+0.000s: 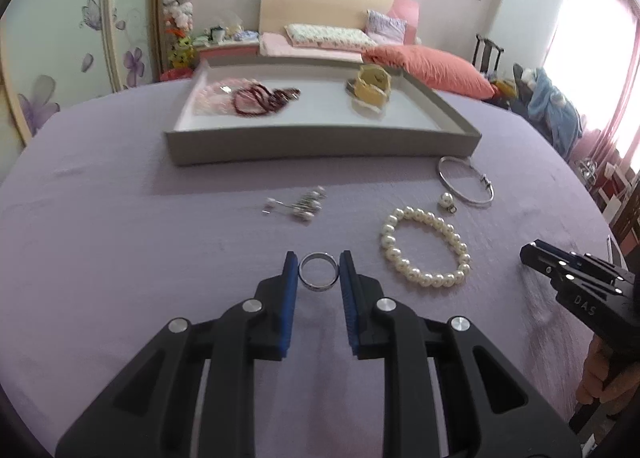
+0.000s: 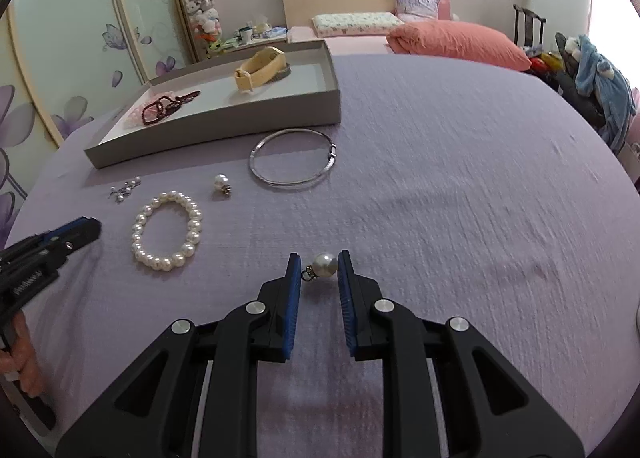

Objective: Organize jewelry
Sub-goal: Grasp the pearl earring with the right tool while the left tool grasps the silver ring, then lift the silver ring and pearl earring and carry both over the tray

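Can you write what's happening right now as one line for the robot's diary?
left gripper: fingers around ring | right gripper: fingers around pearl | tray: beads, watch | bracelet, bangle: on cloth

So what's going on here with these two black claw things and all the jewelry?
A person is sorting jewelry on a purple cloth, holding a gripper in each hand. The left gripper has a silver ring between its fingers; the right gripper has a pearl earring. A pearl bracelet, silver bangle and small pearl pieces remain outside the grey tray, which already holds beads.
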